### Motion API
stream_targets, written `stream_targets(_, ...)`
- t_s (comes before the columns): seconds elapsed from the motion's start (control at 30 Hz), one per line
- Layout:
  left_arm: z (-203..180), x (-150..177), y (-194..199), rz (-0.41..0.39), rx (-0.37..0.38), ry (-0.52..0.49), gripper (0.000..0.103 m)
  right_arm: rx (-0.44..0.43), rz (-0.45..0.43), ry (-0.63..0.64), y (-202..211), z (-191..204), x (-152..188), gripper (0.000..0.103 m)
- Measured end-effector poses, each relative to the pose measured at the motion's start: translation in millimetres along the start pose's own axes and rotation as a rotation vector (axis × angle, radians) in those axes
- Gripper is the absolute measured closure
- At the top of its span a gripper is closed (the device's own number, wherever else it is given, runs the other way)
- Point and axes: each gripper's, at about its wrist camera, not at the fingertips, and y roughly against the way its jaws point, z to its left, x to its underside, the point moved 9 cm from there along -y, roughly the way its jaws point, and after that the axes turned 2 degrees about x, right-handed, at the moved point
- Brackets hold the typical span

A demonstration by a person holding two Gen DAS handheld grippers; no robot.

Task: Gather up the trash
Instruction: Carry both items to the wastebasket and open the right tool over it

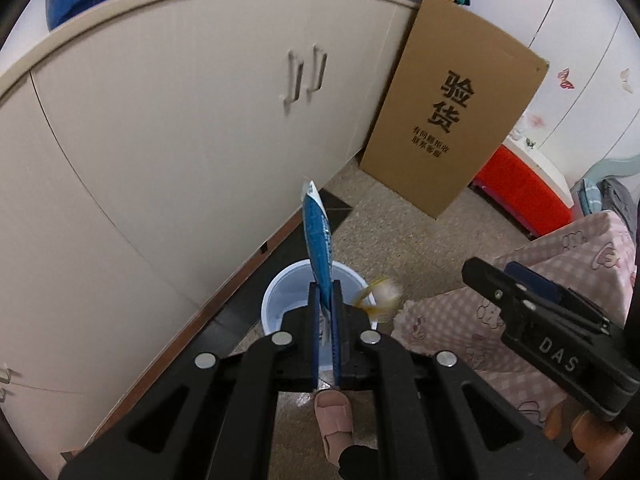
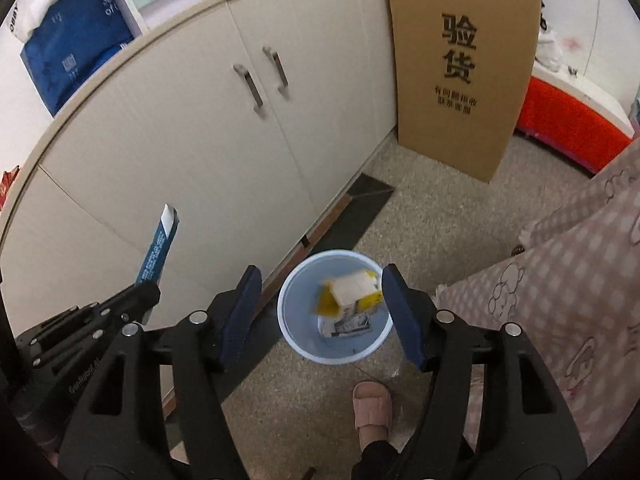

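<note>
A pale blue round plastic waste bin [image 2: 335, 307] stands on the speckled floor, and everything here is placed from it. A blurred yellow-and-white cardboard carton [image 2: 352, 293] is in mid-air just over the bin's mouth, touching neither pad, above a crumpled printed paper [image 2: 347, 326] lying at the bottom. The right gripper [image 2: 320, 312] hangs above the bin with its blue-padded jaws spread wide on either side of the rim, nothing between them but the falling carton (the pads stand clear of it). The left gripper [image 1: 325, 300] is also over the bin, its jaws pressed together on a flat blue-and-white paper packet [image 1: 319, 236] that sticks up beyond the fingertips. Nearer the person than the bin is a foot in a pink slipper [image 2: 372, 406]. Behind the bin runs a cream two-door cabinet [image 2: 224, 148] with metal handles; a tall brown cardboard sheet [image 2: 464, 64] printed with black characters leans beyond it, and pink checked fabric [image 2: 560, 280] lies to its right
</note>
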Motion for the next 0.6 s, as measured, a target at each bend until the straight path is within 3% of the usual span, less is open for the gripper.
stream_targets(0.27,-13,9,-15,0.041,0.023,-0.02,0.098,0.043,0.012,-0.039,2,-20,24,0.037)
stream_targets(0.6,-40,10,-21,0.059,0.056,-0.053,0.098,0.073,-0.043,-0.061,23,-33,22,0.037)
